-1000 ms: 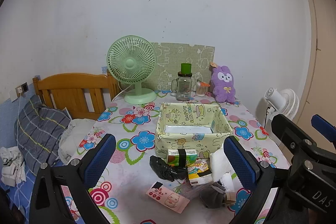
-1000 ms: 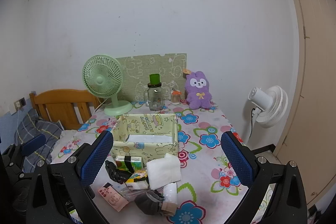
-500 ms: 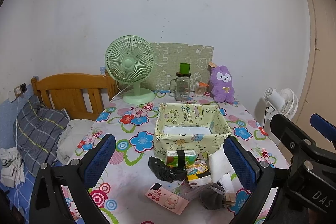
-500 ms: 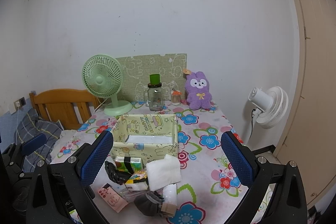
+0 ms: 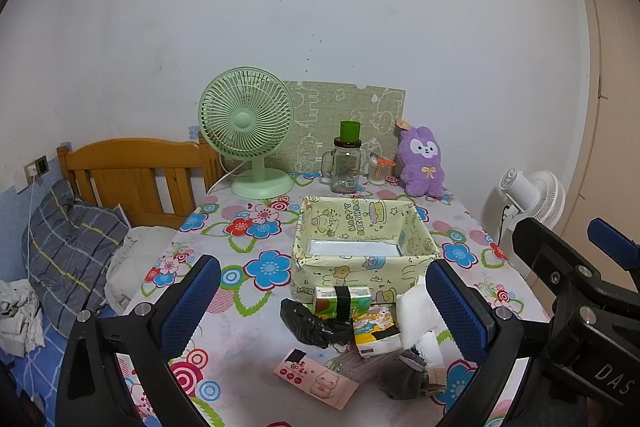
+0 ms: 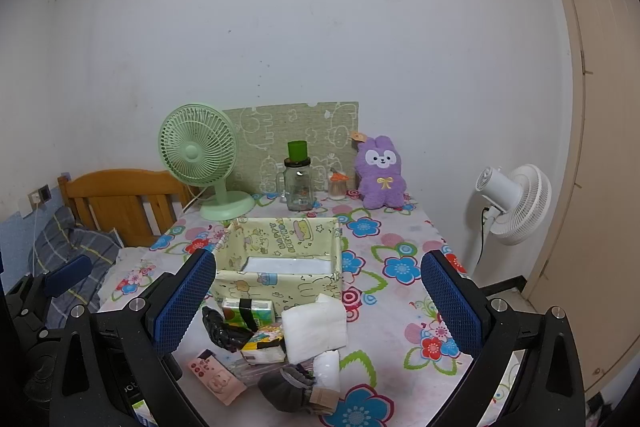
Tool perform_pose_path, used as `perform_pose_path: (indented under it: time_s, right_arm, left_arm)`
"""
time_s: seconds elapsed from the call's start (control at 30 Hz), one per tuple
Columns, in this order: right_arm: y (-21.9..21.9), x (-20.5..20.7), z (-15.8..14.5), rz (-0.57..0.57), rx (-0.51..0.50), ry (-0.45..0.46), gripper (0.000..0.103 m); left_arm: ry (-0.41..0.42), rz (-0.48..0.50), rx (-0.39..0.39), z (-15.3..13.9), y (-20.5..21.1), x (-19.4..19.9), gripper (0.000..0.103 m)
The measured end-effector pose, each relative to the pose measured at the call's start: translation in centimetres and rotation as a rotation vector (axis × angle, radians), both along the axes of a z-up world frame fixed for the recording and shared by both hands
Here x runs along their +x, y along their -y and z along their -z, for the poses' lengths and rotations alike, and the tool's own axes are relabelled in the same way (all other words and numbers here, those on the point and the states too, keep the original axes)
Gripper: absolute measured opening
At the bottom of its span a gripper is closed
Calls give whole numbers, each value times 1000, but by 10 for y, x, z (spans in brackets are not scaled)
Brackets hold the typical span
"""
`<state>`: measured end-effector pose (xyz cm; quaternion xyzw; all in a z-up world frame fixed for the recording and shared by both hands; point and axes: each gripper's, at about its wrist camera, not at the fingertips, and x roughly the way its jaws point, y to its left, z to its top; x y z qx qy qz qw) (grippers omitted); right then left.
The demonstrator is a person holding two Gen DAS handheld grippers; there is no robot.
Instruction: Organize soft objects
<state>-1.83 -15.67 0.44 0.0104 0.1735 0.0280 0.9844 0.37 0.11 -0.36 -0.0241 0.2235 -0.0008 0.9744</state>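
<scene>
A yellow cartoon-print box (image 5: 362, 247) (image 6: 280, 259) stands open in the middle of the floral table. In front of it lies a pile: a green tissue pack (image 5: 340, 301) (image 6: 246, 311), a black crumpled bag (image 5: 308, 323) (image 6: 222, 327), a yellow tissue pack (image 5: 376, 333) (image 6: 266, 341), a white folded cloth (image 5: 414, 309) (image 6: 314, 325), a grey sock (image 5: 404, 377) (image 6: 290, 389) and a pink packet (image 5: 316, 379) (image 6: 216, 379). My left gripper (image 5: 322, 311) and right gripper (image 6: 316, 305) are both open and empty, held above the pile.
At the back of the table stand a green fan (image 5: 248, 131), a glass jar with a green lid (image 5: 346, 163), a small swab jar (image 5: 378, 171) and a purple plush rabbit (image 5: 422, 163). A wooden bed (image 5: 132, 175) is left. A white fan (image 6: 512, 203) is right.
Both views have shifted slightly; the grippers drifted a little. Both stay open and nothing on the table has moved.
</scene>
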Motion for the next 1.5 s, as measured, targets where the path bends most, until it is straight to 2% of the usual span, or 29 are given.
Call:
perform_pose_path:
  time_s: [1.07,1.5]
  right_arm:
    - [-2,-1,1,-5,7,-7,103]
    - [0,13,13,-13,28,-50,103]
  left_arm:
    - [4,13,5,-2,4,0,102]
    - [-18,38,2,9,6,9,98]
